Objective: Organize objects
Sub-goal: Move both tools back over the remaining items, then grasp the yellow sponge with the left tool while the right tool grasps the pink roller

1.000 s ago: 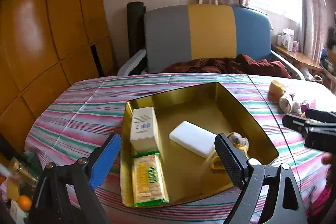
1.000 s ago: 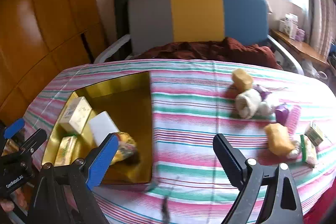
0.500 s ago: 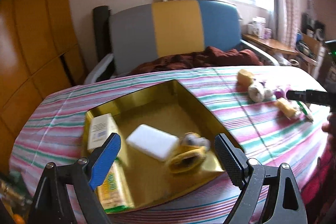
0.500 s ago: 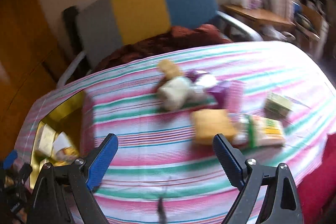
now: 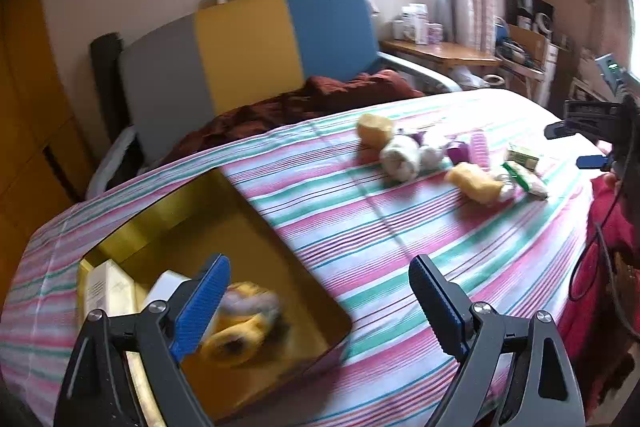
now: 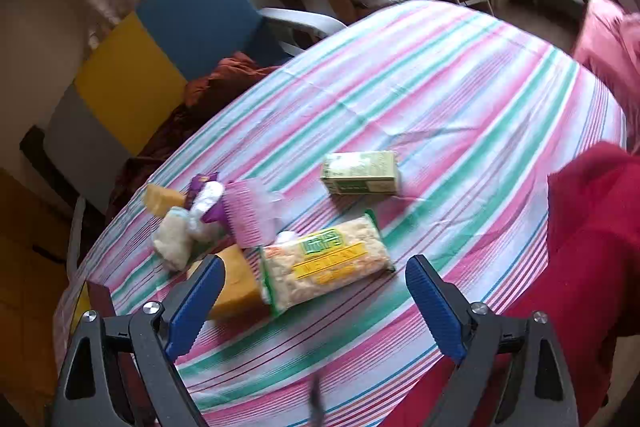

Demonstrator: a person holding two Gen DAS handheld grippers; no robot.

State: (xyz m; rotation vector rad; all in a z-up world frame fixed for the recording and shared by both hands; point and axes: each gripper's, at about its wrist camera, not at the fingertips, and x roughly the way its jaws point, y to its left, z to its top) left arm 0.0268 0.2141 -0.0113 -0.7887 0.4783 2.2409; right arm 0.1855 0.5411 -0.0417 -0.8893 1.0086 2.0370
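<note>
Several items already lie in the gold tray [image 5: 256,203]; a loose cluster [image 6: 256,227] remains mid-desk. Both grippers' fingers [image 5: 202,303] [image 6: 434,303] wide, empty.

The right gripper [image 6: 310,293] hangs with jaws wide apart and empty over the pink-and-green striped tablecloth [image 6: 440,99]. Between its blue pads lies a clear packet of crackers with yellow label [image 6: 326,269]. Beyond it are a small green carton [image 6: 360,173] and a pink plastic comb [image 6: 244,213] (somewhat blurred).
</note>
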